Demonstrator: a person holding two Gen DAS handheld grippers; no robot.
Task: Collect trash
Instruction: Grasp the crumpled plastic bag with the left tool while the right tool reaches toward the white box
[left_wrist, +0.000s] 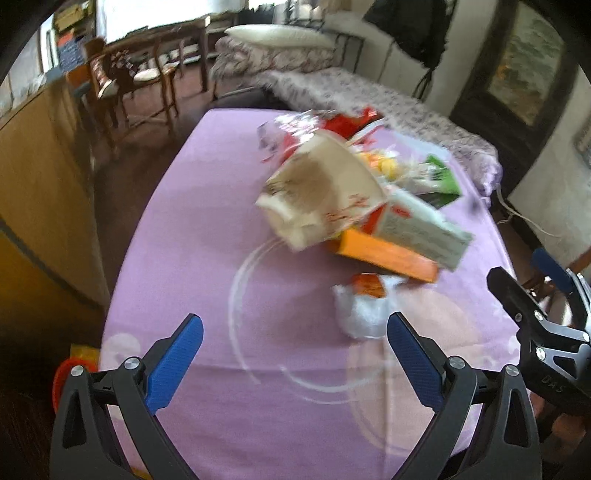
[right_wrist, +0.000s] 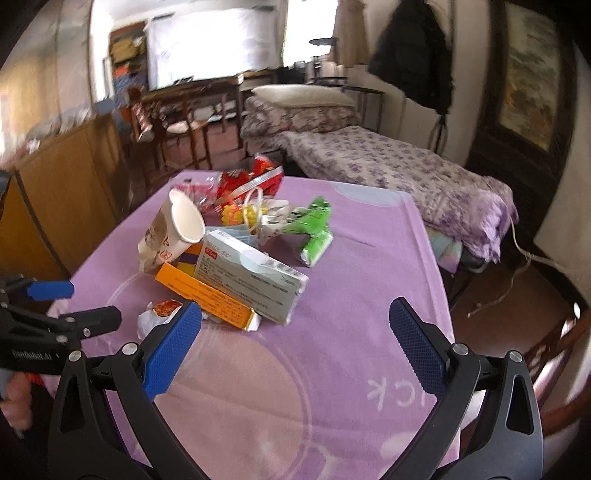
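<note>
Crumpled wrapper (left_wrist: 364, 310) lies nearest on the purple desk (left_wrist: 192, 229), just ahead of left hand-held gripper (left_wrist: 295, 360), wide open, empty. Looks light, soft; pinch its bunched top. Right hand-held gripper (right_wrist: 295, 347) also wide, holding nothing. Behind: orange box (right_wrist: 207, 297), paper cup (right_wrist: 173, 232), stiff but crushable

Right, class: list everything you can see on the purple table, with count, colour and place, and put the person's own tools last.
Paper cup: one, white and brown, on its side, left of pile.
Pale box: one, grey-white, atop the orange box.
Orange box: one, pile's near edge.
Green packet: one, right of pile.
Red wrapper: one, far end.
White crumpled wrapper: one, nearest.
Tablecloth: one, purple.
Left tool: open, empty.
Right tool: open, empty.
</note>
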